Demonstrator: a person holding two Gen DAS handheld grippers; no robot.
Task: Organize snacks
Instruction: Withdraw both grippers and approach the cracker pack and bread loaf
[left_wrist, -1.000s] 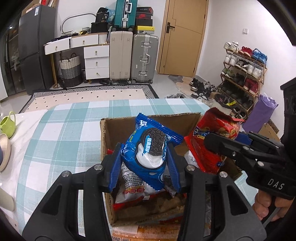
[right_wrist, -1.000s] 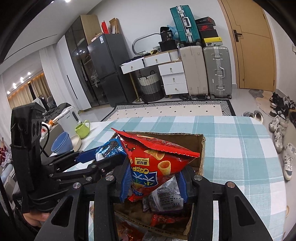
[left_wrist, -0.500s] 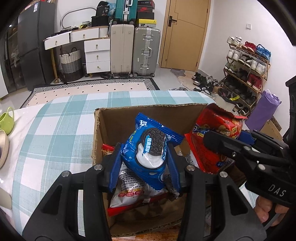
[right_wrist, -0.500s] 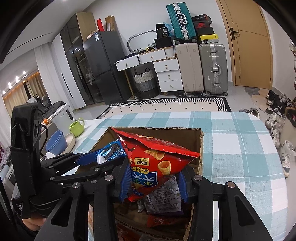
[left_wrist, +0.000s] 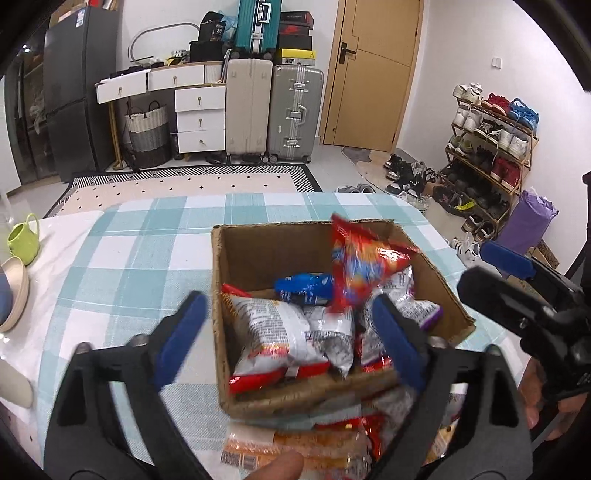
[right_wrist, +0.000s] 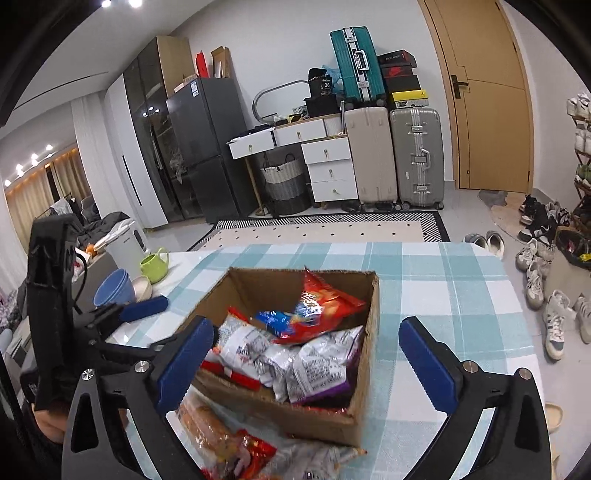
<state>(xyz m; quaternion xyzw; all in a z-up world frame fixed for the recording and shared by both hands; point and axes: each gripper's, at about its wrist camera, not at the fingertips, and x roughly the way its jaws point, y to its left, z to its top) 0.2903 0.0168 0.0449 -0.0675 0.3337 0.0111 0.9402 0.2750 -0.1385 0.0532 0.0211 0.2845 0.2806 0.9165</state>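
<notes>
Both of my grippers hang spread wide and hold nothing above an open brown cardboard box (left_wrist: 258, 254) on the table with the teal-and-white checked cloth (left_wrist: 110, 266). My left gripper (left_wrist: 291, 334) straddles the box's near-left corner, its blue-padded fingers (left_wrist: 181, 332) well apart; my right gripper (right_wrist: 314, 362) is just as wide over the near edge of the box (right_wrist: 328, 421). Just ahead of both, inside the box, a red crinkled chip bag (left_wrist: 364, 269) leans tilted against the far-right wall, blurred in the left view, touching a blue cookie packet (left_wrist: 304, 288) that lies beside it. Nearer my fingers, silver foil snack packets (left_wrist: 273, 328) fill the front of the box. Below my grippers, outside the box, more orange and red snack packets (right_wrist: 218, 435) lie on the cloth. Far off to the left stand a lime-green mug (left_wrist: 23, 240) and a stack of blue bowls (right_wrist: 112, 291).
</notes>
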